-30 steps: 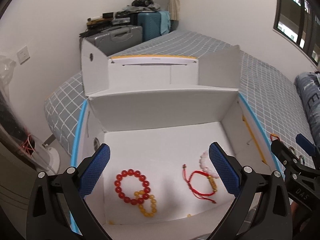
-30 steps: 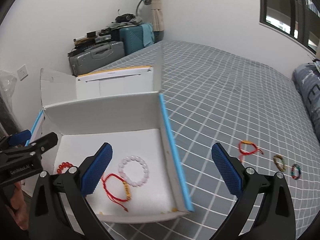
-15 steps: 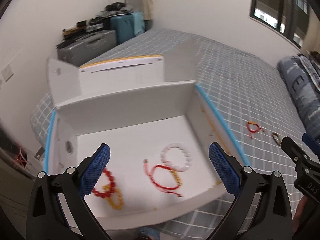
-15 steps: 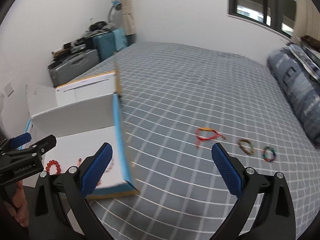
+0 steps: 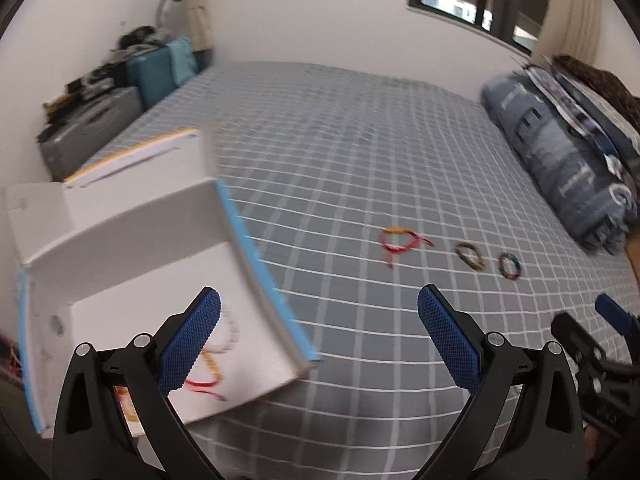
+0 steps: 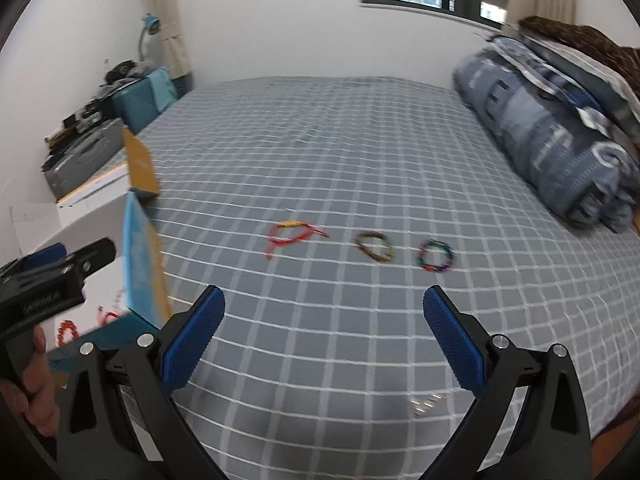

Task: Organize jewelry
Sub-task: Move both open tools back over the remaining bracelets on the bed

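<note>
Three bracelets lie in a row on the grey checked bed: a red cord bracelet (image 6: pixel 290 234) (image 5: pixel 400 240), a brown bead bracelet (image 6: pixel 374 246) (image 5: pixel 471 256) and a multicoloured bead bracelet (image 6: pixel 437 255) (image 5: pixel 509 266). The white box (image 5: pixel 132 248) (image 6: pixel 96 216) with blue edges stands at the left and holds a white bead bracelet (image 5: pixel 230 334), a red cord bracelet (image 5: pixel 204 382) and a red bead bracelet (image 6: pixel 66 330). My left gripper (image 5: pixel 318 340) is open and empty, over the box's right edge. My right gripper (image 6: pixel 324 336) is open and empty, short of the row.
A rolled blue quilt (image 6: pixel 560 132) lies along the bed's right side. Suitcases (image 6: pixel 116 120) and clutter stand by the far left wall under a lamp. A small silvery item (image 6: pixel 426 402) lies on the bed near my right gripper. A hand (image 6: pixel 30 384) holds the left gripper.
Both views have swung right, away from the box interior toward the bracelets on the bed. Both grippers stay open and empty.
</note>
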Demonstrator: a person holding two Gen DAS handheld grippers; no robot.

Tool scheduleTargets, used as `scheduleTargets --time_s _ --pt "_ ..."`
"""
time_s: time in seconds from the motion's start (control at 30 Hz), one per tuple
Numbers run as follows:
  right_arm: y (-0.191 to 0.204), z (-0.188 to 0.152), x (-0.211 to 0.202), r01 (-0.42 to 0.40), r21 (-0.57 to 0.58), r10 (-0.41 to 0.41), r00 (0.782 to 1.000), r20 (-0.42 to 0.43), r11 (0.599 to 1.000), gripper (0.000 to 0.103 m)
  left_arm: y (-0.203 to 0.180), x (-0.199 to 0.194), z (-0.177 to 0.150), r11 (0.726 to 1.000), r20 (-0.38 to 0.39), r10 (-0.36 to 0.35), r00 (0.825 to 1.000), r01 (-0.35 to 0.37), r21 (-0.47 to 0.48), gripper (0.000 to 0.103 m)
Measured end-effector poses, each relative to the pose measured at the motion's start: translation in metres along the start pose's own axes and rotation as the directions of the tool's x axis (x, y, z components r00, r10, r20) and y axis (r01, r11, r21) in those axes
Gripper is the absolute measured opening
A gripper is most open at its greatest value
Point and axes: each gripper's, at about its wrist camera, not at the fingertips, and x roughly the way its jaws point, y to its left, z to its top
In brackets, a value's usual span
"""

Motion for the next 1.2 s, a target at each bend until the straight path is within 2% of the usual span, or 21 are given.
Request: scheduleTargets --time_s 0.13,0.27,0.5,0.73,0.83,0.93,1.1,1.2 --pt "-0.035 -0.020 -0.003 0.053 0.038 -0.052 0.998 -0.021 0.998 0.095 -0.038 0.022 0.002 0.998 -0.028 -0.023 0.999 0.025 0.061 0.097" --pt "-0.053 -0.042 0.001 0.115 0.041 -0.113 0.992 -0.050 0.993 0.095 -0.069 0.043 0.006 0.991 -0.054 -0.041 0.998 0.047 0.122 0.097" --pt "-0.074 -0.066 0.017 0.148 0.066 -0.140 0.984 -0.110 0.987 0.095 -0.107 0.080 0.022 0.983 -0.077 -0.052 0.996 0.064 0.171 0.097" --pt "-0.087 -0.082 0.034 0.128 0.069 -0.116 0.981 -0.154 0.989 0.095 -0.136 0.132 0.037 0.979 -0.135 -0.039 0.990 0.065 0.193 0.097" --pt "-0.094 -0.087 0.040 0.124 0.086 -0.109 0.980 -0.166 0.988 0.095 -0.143 0.151 0.041 0.978 -0.133 -0.014 0.991 0.041 0.205 0.097" --pt "-0.102 -0.091 0.047 0.114 0.095 -0.095 0.979 -0.179 0.989 0.095 -0.146 0.171 0.040 0.977 -0.149 -0.023 0.989 0.054 0.208 0.097" --pt "-0.111 -0.102 0.063 0.107 0.116 -0.081 0.974 -0.212 0.987 0.095 -0.143 0.211 0.040 0.978 -0.180 0.001 0.984 0.037 0.205 0.097" --pt "-0.111 -0.111 0.075 0.098 0.091 -0.072 0.965 -0.252 0.991 0.095 -0.142 0.231 0.041 0.976 -0.176 0.028 0.984 0.012 0.220 0.097"
